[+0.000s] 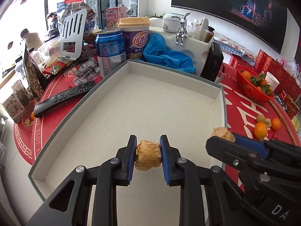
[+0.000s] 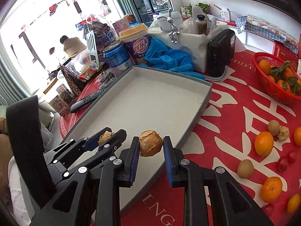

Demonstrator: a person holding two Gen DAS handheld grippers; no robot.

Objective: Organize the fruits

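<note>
My left gripper (image 1: pixel 148 155) is shut on a papery tan husked fruit (image 1: pixel 148 157) and holds it over the near part of the shallow grey box tray (image 1: pixel 221 94). My right gripper (image 2: pixel 151 146) is shut on a second husked fruit (image 2: pixel 150 143) above the tray's (image 2: pixel 206 96) near right edge. Each gripper shows in the other's view, the right one (image 1: pixel 222 138) with its fruit (image 1: pixel 223 133), the left one (image 2: pixel 107 137) with its fruit (image 2: pixel 105 136). Loose oranges (image 2: pixel 263 143), kiwis (image 2: pixel 244 168), another husked fruit (image 2: pixel 283 132) and red fruits (image 2: pixel 282 163) lie on the red cloth to the right.
A red basket of oranges (image 2: pixel 276 77) stands at the far right. Behind the tray are a blue cloth (image 2: pixel 167 56), a black radio (image 2: pixel 220 52), a blue can (image 1: pixel 111 50), a purple cup (image 1: pixel 134 37) and a white spatula (image 1: pixel 72 33). A remote (image 1: pixel 64 98) lies left of the tray.
</note>
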